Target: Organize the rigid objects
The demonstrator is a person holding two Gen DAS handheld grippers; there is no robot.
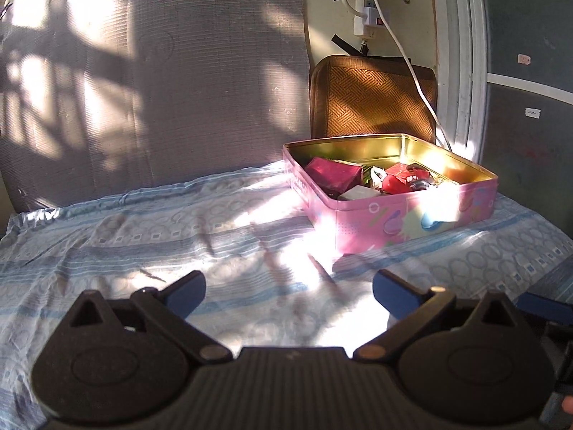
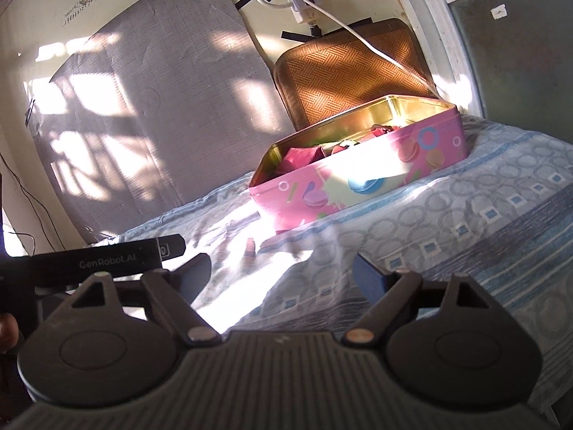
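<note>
A pink tin box (image 1: 415, 215) with a gold inside stands open on the bed, holding a magenta box (image 1: 331, 173), a red box (image 1: 399, 175), a white item (image 1: 358, 192) and other small things. My left gripper (image 1: 288, 292) hovers over the sheet in front of the tin, jaws open, nothing between them. In the right wrist view the same tin (image 2: 361, 179) lies ahead and to the right; my right gripper (image 2: 283, 276) is open and empty above the sheet. The left gripper's black body (image 2: 93, 259) shows at the left edge.
A blue-and-white patterned sheet (image 1: 143, 229) covers the bed. A grey mat (image 1: 154, 71) leans on the wall behind, and a brown woven cushion (image 1: 372, 96) stands behind the tin. A white cable (image 1: 422, 96) hangs from a power strip. A window frame (image 1: 465, 71) borders the right.
</note>
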